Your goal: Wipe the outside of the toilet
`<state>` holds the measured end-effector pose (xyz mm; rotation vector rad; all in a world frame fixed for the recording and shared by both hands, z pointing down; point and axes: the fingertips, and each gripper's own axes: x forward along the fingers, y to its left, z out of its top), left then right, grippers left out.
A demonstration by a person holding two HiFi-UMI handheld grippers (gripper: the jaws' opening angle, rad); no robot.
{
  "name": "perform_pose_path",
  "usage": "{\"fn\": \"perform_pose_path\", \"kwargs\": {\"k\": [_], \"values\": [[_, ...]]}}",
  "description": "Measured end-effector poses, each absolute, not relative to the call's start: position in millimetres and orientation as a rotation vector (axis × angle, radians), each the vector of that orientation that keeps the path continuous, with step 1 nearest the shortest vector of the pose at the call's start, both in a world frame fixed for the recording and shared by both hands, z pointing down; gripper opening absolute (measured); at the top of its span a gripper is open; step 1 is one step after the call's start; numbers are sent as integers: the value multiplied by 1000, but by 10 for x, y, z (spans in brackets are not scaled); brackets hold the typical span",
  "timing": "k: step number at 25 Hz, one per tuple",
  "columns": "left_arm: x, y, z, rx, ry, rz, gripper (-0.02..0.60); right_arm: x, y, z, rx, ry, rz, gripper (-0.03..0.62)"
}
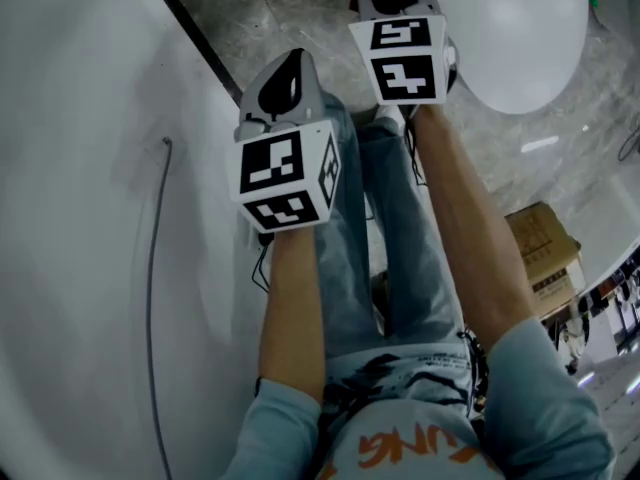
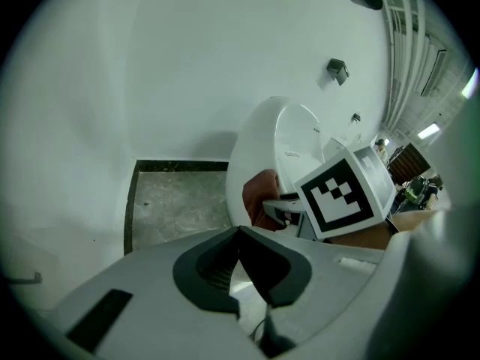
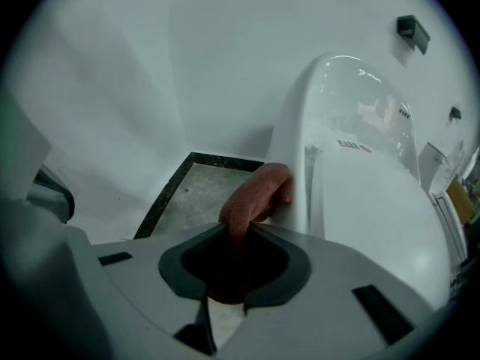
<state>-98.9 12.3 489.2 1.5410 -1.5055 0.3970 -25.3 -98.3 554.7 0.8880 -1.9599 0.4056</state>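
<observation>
The white toilet stands at the right of the right gripper view and at the top right of the head view. My right gripper is shut on a reddish-brown cloth, whose free end presses against the toilet's outer side wall. In the left gripper view the cloth shows against the toilet, beside the right gripper's marker cube. My left gripper is shut with nothing in it and hangs apart from the toilet. In the head view the left gripper is left of the right gripper.
A white wall with a thin grey cable fills the left. A black skirting strip borders the grey stone floor. The person's jeans-clad legs are below the grippers. A cardboard box sits at the right.
</observation>
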Motion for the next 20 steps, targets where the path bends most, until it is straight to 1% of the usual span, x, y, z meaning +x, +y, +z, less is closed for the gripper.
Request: {"fn": "perform_pose_path", "kwargs": {"k": [3,10,20], "values": [[-945,159,4881,1507,-1518,367,-2,-103,-917,5489,923,-1967,418,64],[-881,314,4911,1505,-1511,398,-2,150,-714,5444,1037,-1965,553,64],[-522,280,4865,1549,-1486,395,-2,515,-450,5475,1072,-1957,639,66]]}}
